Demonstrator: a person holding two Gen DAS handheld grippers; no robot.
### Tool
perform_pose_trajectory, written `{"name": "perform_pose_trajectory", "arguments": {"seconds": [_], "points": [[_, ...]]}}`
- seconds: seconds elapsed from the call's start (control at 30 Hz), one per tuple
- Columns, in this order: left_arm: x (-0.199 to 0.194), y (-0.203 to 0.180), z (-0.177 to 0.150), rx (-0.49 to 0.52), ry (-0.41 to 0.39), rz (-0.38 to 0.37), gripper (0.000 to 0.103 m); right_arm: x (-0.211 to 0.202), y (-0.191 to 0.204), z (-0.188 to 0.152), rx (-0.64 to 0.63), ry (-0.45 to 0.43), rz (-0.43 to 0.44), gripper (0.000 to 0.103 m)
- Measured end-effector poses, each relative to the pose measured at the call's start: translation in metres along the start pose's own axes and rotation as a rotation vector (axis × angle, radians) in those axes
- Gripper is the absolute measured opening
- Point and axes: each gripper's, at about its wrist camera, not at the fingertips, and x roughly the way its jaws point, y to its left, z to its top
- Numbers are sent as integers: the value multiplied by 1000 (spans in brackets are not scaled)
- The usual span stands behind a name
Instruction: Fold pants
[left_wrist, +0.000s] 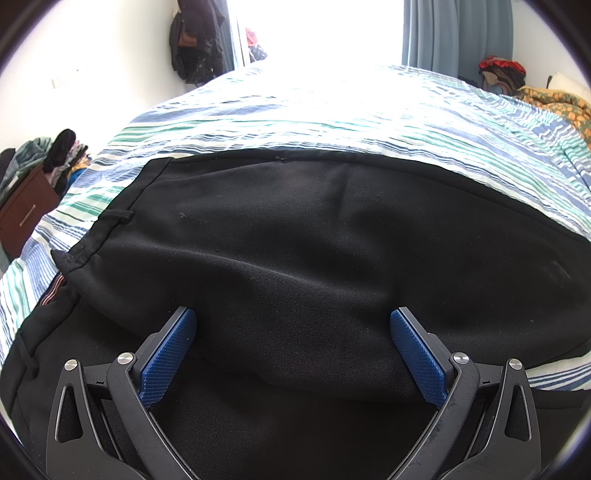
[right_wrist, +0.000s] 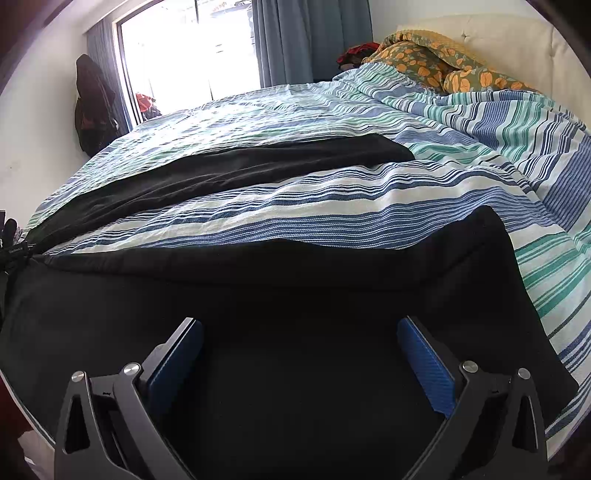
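In the left wrist view, the black fabric pants (left_wrist: 295, 240) are seen spread on the blue-and-green striped bedspread (left_wrist: 332, 110), waistband at left; the left gripper (left_wrist: 293, 350) is held wide open above them, gripping nothing. In the right wrist view, the right gripper (right_wrist: 299, 362) is likewise spread wide and empty over one pant leg, the other leg apparently lying farther off.

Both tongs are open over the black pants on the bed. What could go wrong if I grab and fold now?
1. The left tongs hover open above a layered, bunched section of the pants; closing here may catch only the top layer, or both layers.
2. In the right wrist view the right tongs are over one leg while the other lies apart across the striped bedspread; the fold may come out crooked.
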Motion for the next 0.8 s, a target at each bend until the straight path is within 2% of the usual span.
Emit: {"name": "perform_pose_trajectory", "arguments": {"seconds": [0.8], "points": [[0, 0, 0, 0, 0, 0, 103, 0, 0, 2, -5, -3, -1, 103]]}}
